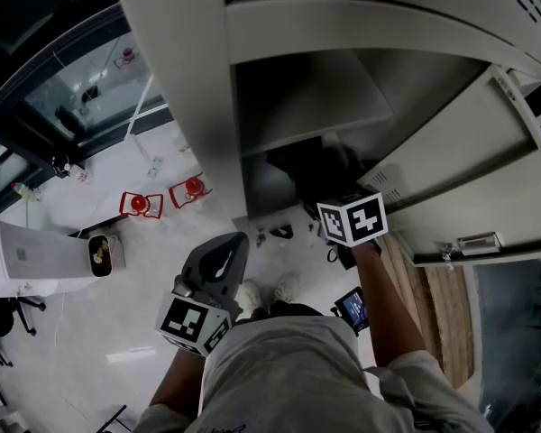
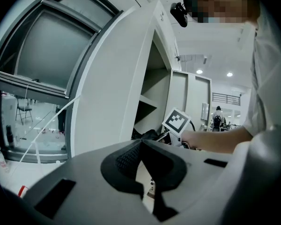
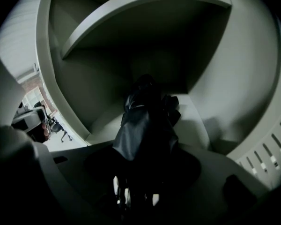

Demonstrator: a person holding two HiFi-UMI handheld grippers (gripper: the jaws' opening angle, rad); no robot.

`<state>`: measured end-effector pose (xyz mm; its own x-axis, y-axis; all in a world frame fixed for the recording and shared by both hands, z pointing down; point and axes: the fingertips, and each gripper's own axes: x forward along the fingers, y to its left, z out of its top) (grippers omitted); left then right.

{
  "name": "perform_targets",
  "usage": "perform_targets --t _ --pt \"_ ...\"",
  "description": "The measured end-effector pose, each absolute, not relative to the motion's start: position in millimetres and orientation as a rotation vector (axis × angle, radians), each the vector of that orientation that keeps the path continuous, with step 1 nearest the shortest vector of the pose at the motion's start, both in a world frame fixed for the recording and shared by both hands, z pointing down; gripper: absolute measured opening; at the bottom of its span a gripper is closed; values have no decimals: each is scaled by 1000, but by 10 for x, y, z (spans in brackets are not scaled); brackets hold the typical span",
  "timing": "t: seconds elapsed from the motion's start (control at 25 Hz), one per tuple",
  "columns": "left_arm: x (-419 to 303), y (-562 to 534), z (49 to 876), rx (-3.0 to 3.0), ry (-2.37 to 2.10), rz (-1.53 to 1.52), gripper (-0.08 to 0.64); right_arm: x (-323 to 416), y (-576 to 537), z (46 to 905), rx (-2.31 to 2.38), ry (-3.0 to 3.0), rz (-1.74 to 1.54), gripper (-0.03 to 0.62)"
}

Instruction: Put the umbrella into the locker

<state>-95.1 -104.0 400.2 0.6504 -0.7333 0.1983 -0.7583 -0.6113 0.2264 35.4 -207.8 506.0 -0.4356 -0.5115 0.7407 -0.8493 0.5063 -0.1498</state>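
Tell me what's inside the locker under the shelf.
A black umbrella, gripped by the right gripper, reaches in below the shelf. It covers the locker floor behind it.

The locker (image 1: 180, 79) was pale beige all over. The umbrella (image 3: 145, 130) was plain black. Each cube (image 1: 353, 218) carried black squares on white. The floor (image 1: 135, 314) was white, with two small red objects (image 1: 142, 204); the shirt (image 1: 288, 368) was grey.

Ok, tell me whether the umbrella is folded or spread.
Folded. The black umbrella is a narrow bundle of gathered cloth, canopy not spread, pointing into the locker.
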Motion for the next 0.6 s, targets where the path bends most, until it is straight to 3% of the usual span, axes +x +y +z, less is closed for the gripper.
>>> perform_targets --t 0.6 --pt "-948 -1029 4014 2570 -1194 107 15 314 -2060 5127 1061 -2029 528 242"
